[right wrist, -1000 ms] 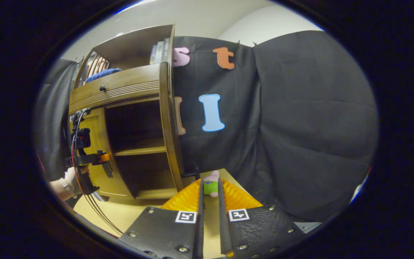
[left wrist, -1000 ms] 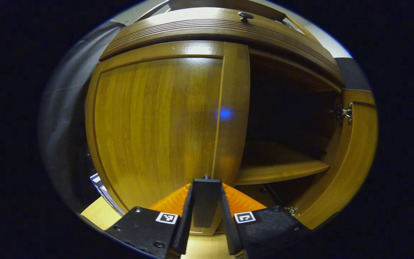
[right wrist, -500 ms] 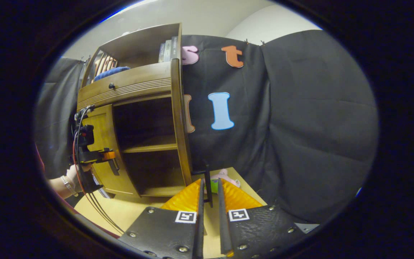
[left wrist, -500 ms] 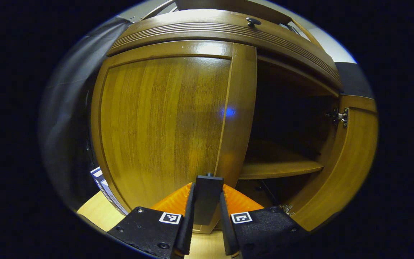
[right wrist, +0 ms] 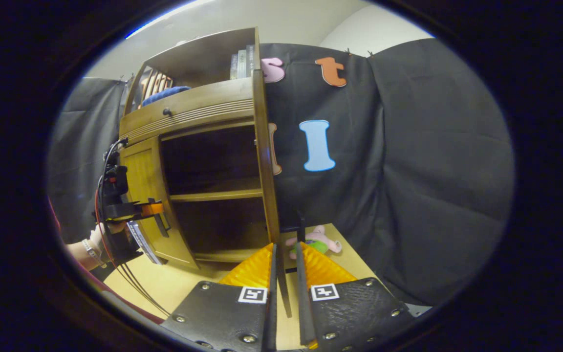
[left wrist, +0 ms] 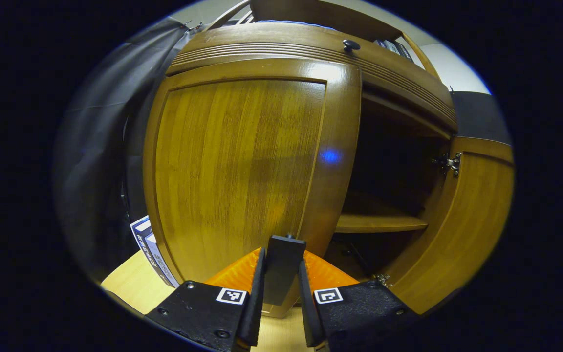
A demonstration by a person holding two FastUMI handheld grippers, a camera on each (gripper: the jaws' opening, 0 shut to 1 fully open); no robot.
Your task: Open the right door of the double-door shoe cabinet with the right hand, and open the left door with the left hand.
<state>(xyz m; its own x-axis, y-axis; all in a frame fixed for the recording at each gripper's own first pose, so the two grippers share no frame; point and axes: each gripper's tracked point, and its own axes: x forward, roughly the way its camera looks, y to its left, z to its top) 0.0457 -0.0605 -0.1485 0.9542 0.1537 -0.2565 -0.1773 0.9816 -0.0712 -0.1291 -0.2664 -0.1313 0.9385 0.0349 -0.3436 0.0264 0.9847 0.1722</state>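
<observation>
The wooden shoe cabinet [left wrist: 311,49] is close ahead in the left gripper view. Its left door [left wrist: 237,166] stands slightly ajar. My left gripper [left wrist: 281,252] is shut on that door's dark handle [left wrist: 281,264]. The right door [left wrist: 467,220] is swung wide, baring a shelf [left wrist: 379,222]. In the right gripper view the right door [right wrist: 267,176] is edge-on. Its thin dark handle bar [right wrist: 285,286] runs between the fingers of my right gripper [right wrist: 285,247]. The fingers stand a narrow gap apart, with table showing on both sides of the bar. The left gripper [right wrist: 135,210] and a hand [right wrist: 98,239] are at the left door [right wrist: 147,195].
A drawer with a dark knob [left wrist: 351,45] tops the doors, and books [right wrist: 242,61] stand on the cabinet's upper shelf. More books [left wrist: 147,242] lean at the cabinet's left foot. A pink and green plush toy [right wrist: 315,242] lies on the light wooden table [right wrist: 174,288] behind the right door.
The left door has swung a little further out with my left gripper on its handle. In the right gripper view the cabinet drifted right and the handle bar came deeper between the fingers.
</observation>
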